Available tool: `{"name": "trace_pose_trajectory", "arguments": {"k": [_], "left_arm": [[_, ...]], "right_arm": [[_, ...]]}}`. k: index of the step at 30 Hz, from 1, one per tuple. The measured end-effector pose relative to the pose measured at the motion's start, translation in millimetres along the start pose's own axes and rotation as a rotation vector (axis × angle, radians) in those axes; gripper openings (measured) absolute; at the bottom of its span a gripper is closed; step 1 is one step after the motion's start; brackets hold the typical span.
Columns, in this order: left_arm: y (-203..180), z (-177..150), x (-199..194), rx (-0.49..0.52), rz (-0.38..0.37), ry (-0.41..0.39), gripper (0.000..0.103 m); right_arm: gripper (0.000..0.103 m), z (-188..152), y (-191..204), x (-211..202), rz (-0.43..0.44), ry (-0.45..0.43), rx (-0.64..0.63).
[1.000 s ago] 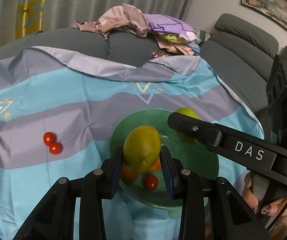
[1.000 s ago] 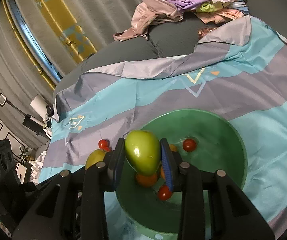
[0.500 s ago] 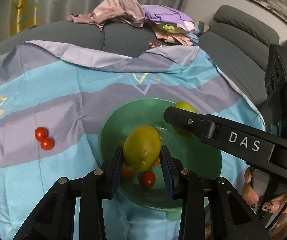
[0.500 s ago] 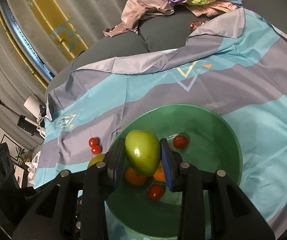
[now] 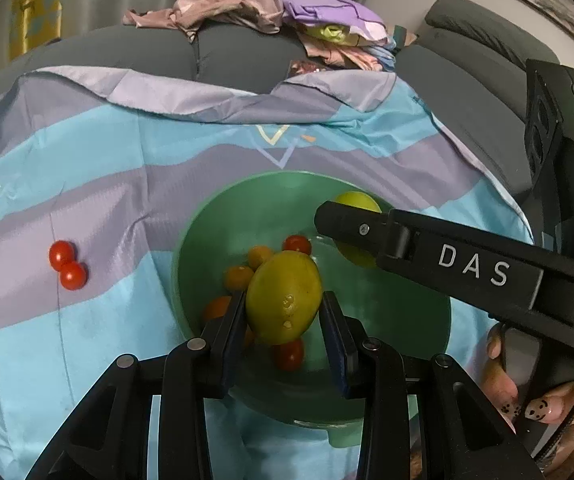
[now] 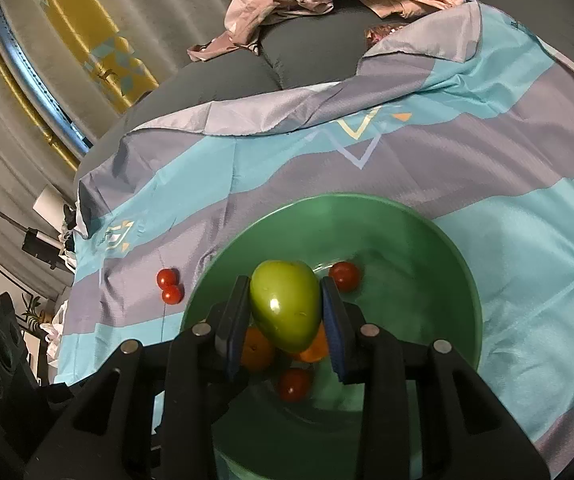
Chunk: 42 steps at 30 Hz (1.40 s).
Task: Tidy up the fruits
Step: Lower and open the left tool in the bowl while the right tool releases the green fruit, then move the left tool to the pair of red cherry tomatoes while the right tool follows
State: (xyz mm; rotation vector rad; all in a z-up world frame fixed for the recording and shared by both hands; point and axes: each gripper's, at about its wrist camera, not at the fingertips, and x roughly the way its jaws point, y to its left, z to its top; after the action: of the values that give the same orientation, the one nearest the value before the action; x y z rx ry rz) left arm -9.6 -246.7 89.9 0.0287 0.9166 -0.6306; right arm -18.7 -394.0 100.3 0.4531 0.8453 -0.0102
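- since a second ago both grippers have come lower and closer over the green bowl (image 5: 207,216), which is now filling more of each view.
- the left gripper (image 5: 283,320) is clamping a yellow-green fruit (image 5: 283,296) narrowly between its pads, above the bowl's centre.
- the right gripper (image 6: 285,312) is gripping a green fruit (image 6: 285,304) the same way, over the small orange fruits (image 6: 257,348).
- two cherry tomatoes (image 5: 67,266) are lying on the striped cloth (image 5: 87,152) at 9 o'clock of the bowl.
- more cherry tomatoes are sitting inside the bowl.
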Motion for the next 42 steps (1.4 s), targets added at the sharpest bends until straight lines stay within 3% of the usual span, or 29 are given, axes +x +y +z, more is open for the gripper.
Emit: {"name": "trace_pose_trajectory", "arguments": {"k": [15,18,22,27,31,34,37,39,42], "left_arm": [[2,-2,11,-0.014,-0.010,0.032,0.037],[7,0,4,-0.037,-0.022,0.005,0.037],[15,6,-13,-0.013,-0.025,0.005,0.037],[57,12,-41,-0.064,0.021,0.004,0.042],[108,9,-63,-0.135,0.125,-0.061,0.046],[150,6,-71,-0.232,0.160,-0.101,0.047],[174,8,-73,-0.289,0.261,-0.149,0.047],[186,8,-71,-0.315,0.239,-0.156,0.047],[206,7,-58,-0.364,0.157,-0.104,0.047]], "right_arm": [[0.036,0,0,7,-0.045,0.018,-0.005],[0.039,0,1,5,-0.047,0.013,0.002],[0.056,0,4,2,-0.049,-0.013,-0.001],[0.057,-1,15,0,-0.050,-0.039,-0.030],[0.057,-3,35,1,-0.060,-0.058,-0.084],[0.059,-10,55,8,-0.054,-0.060,-0.153],[0.059,-18,78,19,-0.048,-0.046,-0.220],[0.059,-23,93,27,-0.037,-0.035,-0.257],[0.059,-30,115,40,-0.005,-0.007,-0.311]]}}
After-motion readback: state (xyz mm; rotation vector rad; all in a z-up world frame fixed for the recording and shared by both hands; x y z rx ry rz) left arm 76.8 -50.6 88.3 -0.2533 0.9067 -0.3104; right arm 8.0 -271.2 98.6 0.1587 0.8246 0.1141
